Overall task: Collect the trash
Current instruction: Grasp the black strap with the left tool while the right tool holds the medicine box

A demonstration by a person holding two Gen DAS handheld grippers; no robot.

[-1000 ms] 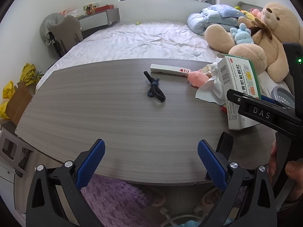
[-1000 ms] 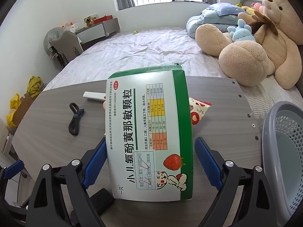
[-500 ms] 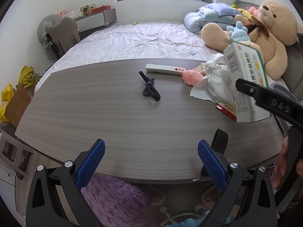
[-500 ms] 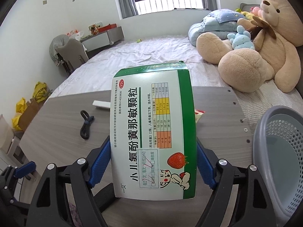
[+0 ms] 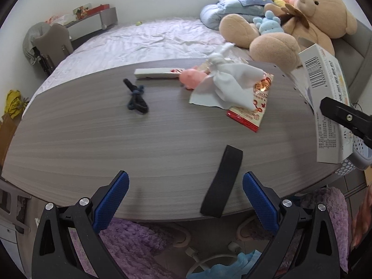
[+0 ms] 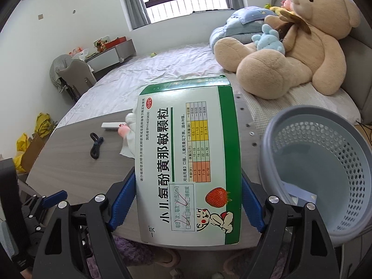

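Right gripper point(image 6: 188, 197) jaws pinching a green-and-white medicine box point(image 6: 188, 158) beside the grey basket point(image 6: 325, 167), left gripper point(image 5: 185, 200) jaws spread over the tabletop point(image 5: 93, 139), tissue point(image 5: 227, 86) on a red wrapper point(image 5: 253, 114).

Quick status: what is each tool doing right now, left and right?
Left tool: open, holding nothing, hovering over the near edge of the table.
Right tool: closed on the green-and-white medicine box, beside the grey basket.

Left hand-held gripper point(image 5: 185, 196) gapes wide; right hand-held gripper point(image 6: 187, 200) is clamped shut.
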